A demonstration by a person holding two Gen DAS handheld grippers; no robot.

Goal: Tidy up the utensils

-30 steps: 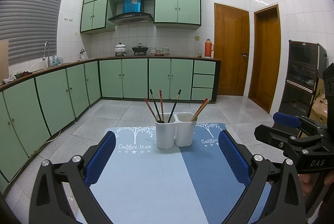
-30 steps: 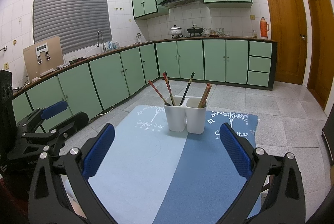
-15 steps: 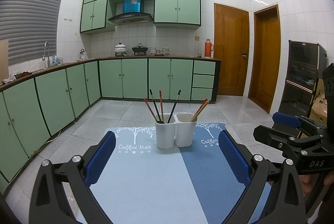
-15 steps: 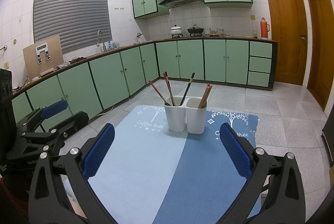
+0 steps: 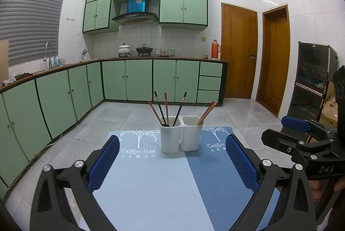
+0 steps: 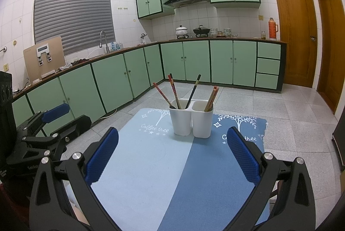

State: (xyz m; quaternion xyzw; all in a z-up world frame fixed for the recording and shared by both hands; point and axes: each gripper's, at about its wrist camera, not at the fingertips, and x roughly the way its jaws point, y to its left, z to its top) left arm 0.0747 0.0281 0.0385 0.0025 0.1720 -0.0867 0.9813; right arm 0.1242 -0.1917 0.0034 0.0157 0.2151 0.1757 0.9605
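Observation:
A white two-compartment utensil holder [image 5: 180, 134] [image 6: 190, 121] stands on a blue two-tone mat [image 5: 151, 183] [image 6: 163, 166]. Its left compartment holds several red and black chopsticks [image 5: 166, 107] [image 6: 174, 91]; its right compartment holds a wooden pair [image 5: 206, 112] [image 6: 212, 97]. My left gripper [image 5: 172, 164] is open and empty, low over the mat, short of the holder. My right gripper [image 6: 172, 157] is open and empty, also short of the holder. Each gripper also shows at the side of the other's view, the right gripper [image 5: 301, 140] and the left gripper [image 6: 43, 129].
The mat lies on a grey tiled floor [image 5: 248, 119]. Green cabinets [image 5: 64, 97] run along the left and back walls. Two wooden doors [image 5: 239, 52] are at the right, with a dark glass-front cabinet [image 5: 312, 80] beside them.

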